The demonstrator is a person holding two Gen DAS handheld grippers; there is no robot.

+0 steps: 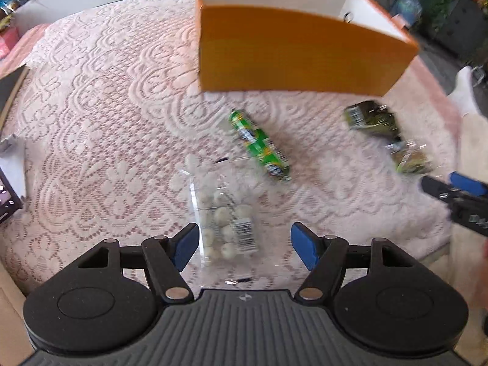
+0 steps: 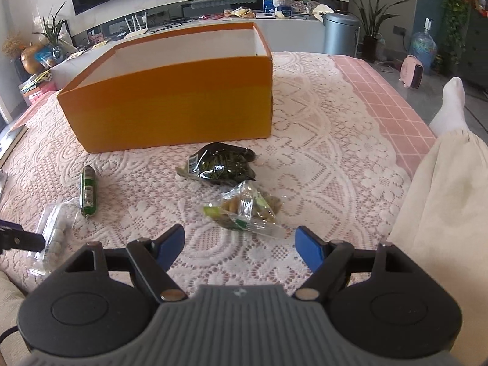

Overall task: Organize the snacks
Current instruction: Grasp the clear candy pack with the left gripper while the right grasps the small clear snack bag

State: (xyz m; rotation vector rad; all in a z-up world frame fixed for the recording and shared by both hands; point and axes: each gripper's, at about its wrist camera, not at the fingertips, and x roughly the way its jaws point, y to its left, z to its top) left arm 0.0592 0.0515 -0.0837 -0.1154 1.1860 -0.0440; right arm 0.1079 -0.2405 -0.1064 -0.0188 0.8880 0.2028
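An open orange box with white inner walls stands on the lace-covered table. My left gripper is open; a clear bag of white balls lies between its fingers. A green tube snack lies just beyond. My right gripper is open and empty, just short of a clear bag of brownish snacks. A dark green bag lies between that and the box. The box's inside is mostly hidden.
The lace cloth covers a pink table. A person's leg in cream fabric with a white sock is at the right. A dark device lies at the table's left edge. A TV shelf, bin and plants stand behind.
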